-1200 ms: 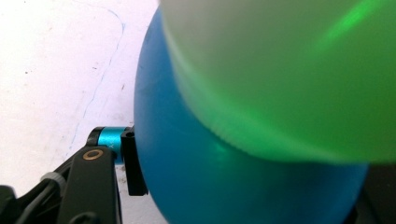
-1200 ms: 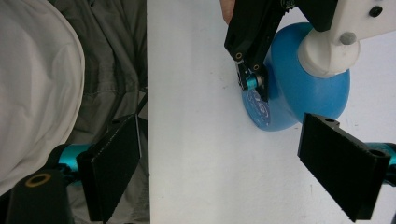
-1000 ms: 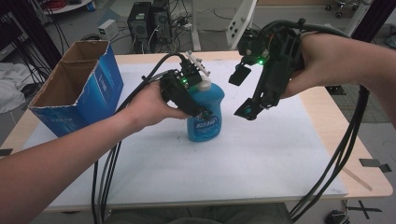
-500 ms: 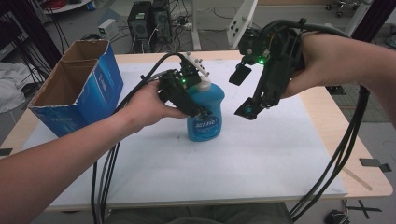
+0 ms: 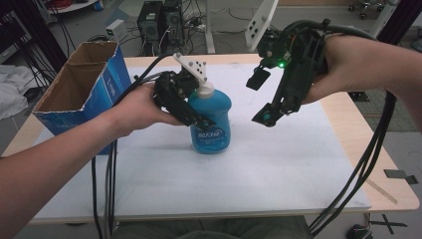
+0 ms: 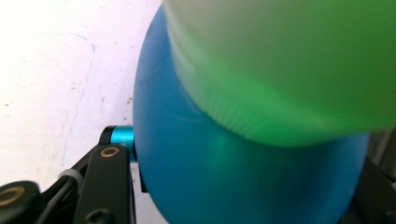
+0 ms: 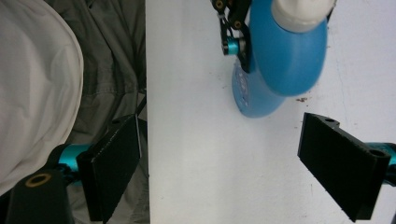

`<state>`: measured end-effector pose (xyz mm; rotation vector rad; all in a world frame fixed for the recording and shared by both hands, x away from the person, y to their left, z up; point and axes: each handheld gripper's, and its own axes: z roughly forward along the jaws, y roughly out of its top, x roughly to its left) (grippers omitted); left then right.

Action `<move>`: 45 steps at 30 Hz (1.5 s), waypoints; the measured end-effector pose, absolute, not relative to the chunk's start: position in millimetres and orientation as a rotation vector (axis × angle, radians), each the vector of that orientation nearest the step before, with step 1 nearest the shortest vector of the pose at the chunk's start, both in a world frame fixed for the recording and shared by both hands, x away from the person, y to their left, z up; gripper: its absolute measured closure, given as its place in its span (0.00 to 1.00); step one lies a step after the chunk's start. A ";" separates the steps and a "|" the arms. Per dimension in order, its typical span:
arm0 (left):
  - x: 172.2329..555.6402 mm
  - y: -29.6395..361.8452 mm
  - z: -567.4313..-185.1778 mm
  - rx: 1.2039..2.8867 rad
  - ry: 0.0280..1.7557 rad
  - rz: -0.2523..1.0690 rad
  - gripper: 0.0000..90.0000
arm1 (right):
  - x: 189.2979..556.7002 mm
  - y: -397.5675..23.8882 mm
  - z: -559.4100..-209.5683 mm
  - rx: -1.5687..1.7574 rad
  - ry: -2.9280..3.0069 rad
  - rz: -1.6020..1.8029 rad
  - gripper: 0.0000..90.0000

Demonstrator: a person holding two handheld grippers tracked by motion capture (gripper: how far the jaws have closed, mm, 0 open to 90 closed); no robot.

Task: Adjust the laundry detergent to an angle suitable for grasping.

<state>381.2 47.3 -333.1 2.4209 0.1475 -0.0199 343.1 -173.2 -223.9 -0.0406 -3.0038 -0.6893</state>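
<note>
The blue bottle (image 5: 211, 122) stands upright on the white mat (image 5: 278, 169) that covers most of the counter (image 5: 348, 134), left of the middle and closer to the far edge than to the near one. Its base rests on the mat and its white cap (image 5: 205, 91) points up. A printed label faces the near edge.

The left tool (image 5: 186, 102) comes in from the counter's left side and is clamped on the bottle's upper body, just under the cap, with one black jaw across the near face of the bottle. In the left gripper view the bottle (image 6: 243, 172) sits tight between the jaws, the cap (image 6: 289, 65) a blurred pale shape lit green close to the lens. Its jaws have just been closing, with the bottle between them.

The right tool (image 5: 261, 97) hangs in the air to the right of the bottle, clear of it, angled down toward the mat. Its jaws stand wide apart with nothing between them. In the right gripper view the two black pads (image 7: 343, 163) frame bare mat, and farther off stand the bottle (image 7: 280, 60) and a jaw of the left tool (image 7: 236, 39) against its side.

A cardboard box (image 5: 74, 94) with blue printed sides stands open-topped at the counter's left edge, near the left forearm and well apart from the bottle.
</note>
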 end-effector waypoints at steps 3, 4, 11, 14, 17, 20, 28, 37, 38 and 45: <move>380.6 50.7 -335.1 2.438 0.092 -0.033 0.50 | 343.0 -172.1 -224.1 -0.039 -3.002 -0.687 0.14; 379.5 51.2 -336.7 2.430 0.104 -0.049 0.50 | 343.2 -171.7 -224.2 -0.033 -3.002 -0.687 0.14; 377.7 53.8 -344.3 2.435 0.111 -0.059 0.50 | 342.7 -170.0 -225.1 -0.034 -3.001 -0.682 0.14; 378.3 54.5 -344.5 2.435 0.107 -0.061 0.49 | 343.1 -170.0 -225.3 -0.036 -3.001 -0.678 0.14; 377.9 53.4 -344.9 2.434 0.113 -0.063 0.48 | 343.2 -169.4 -226.0 -0.036 -2.999 -0.677 0.14; 377.6 53.7 -343.2 2.434 0.164 -0.074 0.45 | 343.7 -168.8 -226.2 -0.026 -2.998 -0.680 0.14; 365.8 74.7 -326.2 2.490 0.242 -0.034 0.24 | 343.8 -168.5 -226.0 -0.020 -2.994 -0.685 0.14; 367.6 117.0 -292.9 2.506 0.454 0.150 0.22 | 343.4 -167.2 -224.6 -0.015 -2.991 -0.695 0.14; 370.1 121.0 -289.8 2.493 0.507 0.179 0.22 | 343.5 -166.9 -224.4 -0.010 -2.991 -0.694 0.14; 390.5 131.7 -281.2 2.501 0.736 0.277 0.19 | 342.8 -162.2 -224.2 0.001 -2.990 -0.692 0.14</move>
